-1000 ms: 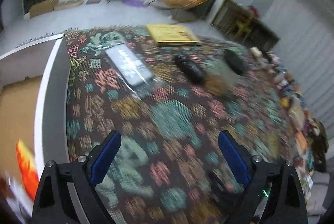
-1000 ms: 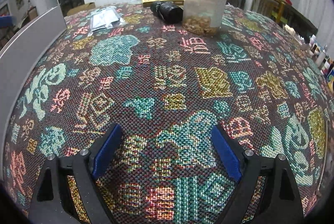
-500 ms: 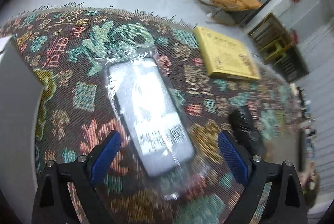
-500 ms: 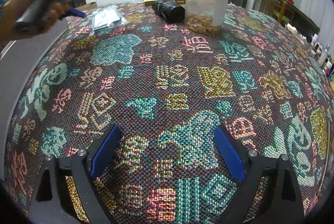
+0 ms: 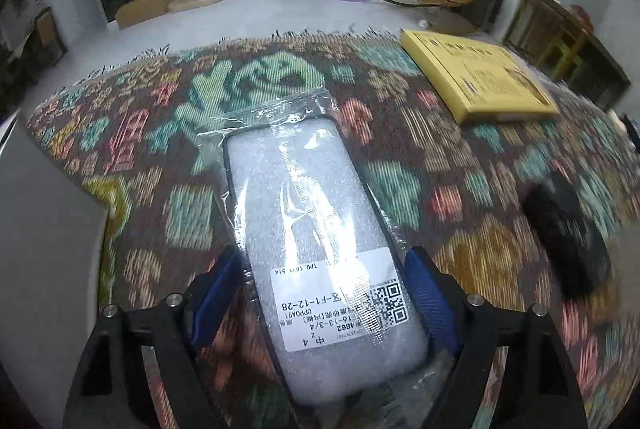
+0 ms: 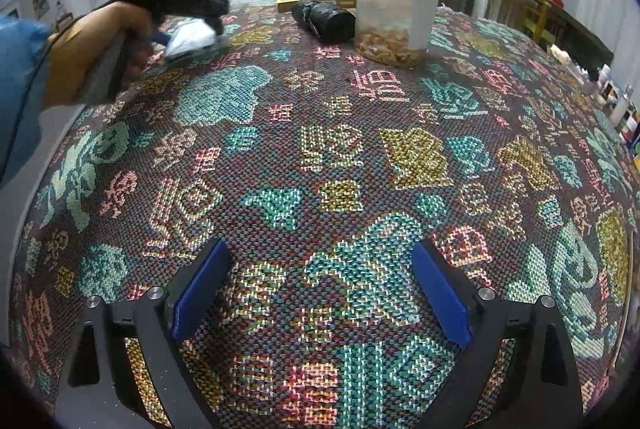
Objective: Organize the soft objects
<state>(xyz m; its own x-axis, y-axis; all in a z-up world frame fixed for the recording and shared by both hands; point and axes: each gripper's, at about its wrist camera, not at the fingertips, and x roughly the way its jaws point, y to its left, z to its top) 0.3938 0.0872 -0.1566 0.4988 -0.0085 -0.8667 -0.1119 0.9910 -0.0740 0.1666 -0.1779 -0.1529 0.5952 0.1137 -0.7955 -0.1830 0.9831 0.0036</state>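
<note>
A phone case in a clear plastic bag, with white foam and a printed label, lies flat on the patterned tablecloth. My left gripper is open, its blue pads on either side of the bag's near end, close to its edges. In the right wrist view the left gripper is at the far left over the bag. My right gripper is open and empty, low over the cloth near the front.
A yellow flat box lies at the far right edge. A black rolled object and a clear jar with a black lid stand nearby. A grey-white bin wall is on the left. Small items line the right edge.
My left gripper has swung from over the bin side to the bagged phone case and come down around its near end. My right gripper has stayed still.
</note>
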